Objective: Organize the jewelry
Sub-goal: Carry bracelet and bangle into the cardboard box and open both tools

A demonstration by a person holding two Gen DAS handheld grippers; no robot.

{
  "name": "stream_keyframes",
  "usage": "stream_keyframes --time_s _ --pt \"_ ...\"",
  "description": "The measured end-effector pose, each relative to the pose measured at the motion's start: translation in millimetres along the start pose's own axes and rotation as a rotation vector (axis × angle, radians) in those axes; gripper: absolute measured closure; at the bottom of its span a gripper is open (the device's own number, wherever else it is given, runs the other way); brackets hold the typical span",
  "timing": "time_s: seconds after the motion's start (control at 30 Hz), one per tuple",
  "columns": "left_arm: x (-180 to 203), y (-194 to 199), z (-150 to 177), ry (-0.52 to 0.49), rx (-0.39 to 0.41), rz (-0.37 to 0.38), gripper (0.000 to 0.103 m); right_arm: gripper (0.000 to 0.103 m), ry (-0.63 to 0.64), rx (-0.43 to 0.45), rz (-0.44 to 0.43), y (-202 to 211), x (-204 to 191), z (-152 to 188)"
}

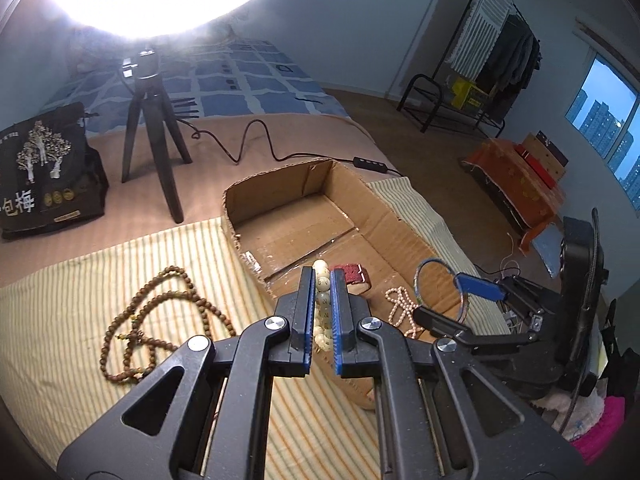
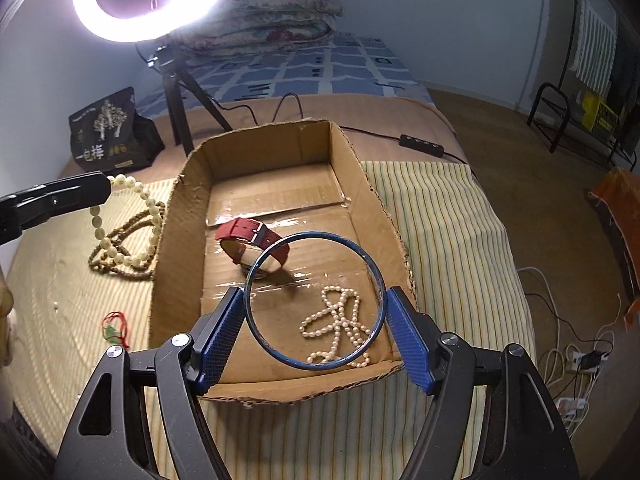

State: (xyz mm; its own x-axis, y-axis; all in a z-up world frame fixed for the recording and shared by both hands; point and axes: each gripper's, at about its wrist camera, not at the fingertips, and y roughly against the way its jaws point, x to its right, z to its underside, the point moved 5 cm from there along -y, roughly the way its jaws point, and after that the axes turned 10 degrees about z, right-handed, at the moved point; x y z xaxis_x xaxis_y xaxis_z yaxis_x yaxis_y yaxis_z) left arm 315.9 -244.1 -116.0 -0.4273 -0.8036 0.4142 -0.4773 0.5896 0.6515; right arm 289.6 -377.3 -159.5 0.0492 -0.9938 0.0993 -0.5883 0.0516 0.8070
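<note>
My left gripper (image 1: 323,276) is shut on a cream bead bracelet (image 1: 321,280), held in the air left of the cardboard box (image 2: 180,208); the bracelet (image 2: 136,216) hangs from it in the right wrist view. My right gripper (image 2: 316,304) is shut on a blue bangle (image 2: 376,268), held above the box's near end. In the box lie a red-strap watch (image 2: 256,236) and a pearl necklace (image 2: 340,324). A brown bead necklace (image 1: 152,312) lies on the striped cloth left of the box.
A small red-and-green charm (image 2: 114,328) lies on the cloth (image 2: 432,208) near the left. A ring light on a tripod (image 1: 150,128) and a dark snack bag (image 1: 44,168) stand behind. A cable with a switch (image 2: 420,145) runs behind the box.
</note>
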Motion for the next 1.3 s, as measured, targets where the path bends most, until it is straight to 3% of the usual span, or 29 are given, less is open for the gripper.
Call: stream_keyframes --time_s 0.4,0.77,0.87,1.3 --pt "-0.2 -25.7 3.4 0.000 -0.032 0.001 0.098 0.031 0.024 -0.019 -0.006 -11.1 -4.8 1.1" --pt "-4.9 -32.2 6.1 -0.004 -0.051 -0.029 0.097 0.031 0.078 -0.033 0.069 -22.1 -8.1 5.8" --pt "-5.9 -30.2 5.4 0.003 -0.043 -0.032 0.076 0.027 0.070 -0.037 0.064 -23.7 -6.7 6.6" --pt "-12.5 -21.6 6.0 0.010 -0.043 -0.049 0.075 0.025 0.050 -0.006 0.057 -10.1 -8.6 6.6"
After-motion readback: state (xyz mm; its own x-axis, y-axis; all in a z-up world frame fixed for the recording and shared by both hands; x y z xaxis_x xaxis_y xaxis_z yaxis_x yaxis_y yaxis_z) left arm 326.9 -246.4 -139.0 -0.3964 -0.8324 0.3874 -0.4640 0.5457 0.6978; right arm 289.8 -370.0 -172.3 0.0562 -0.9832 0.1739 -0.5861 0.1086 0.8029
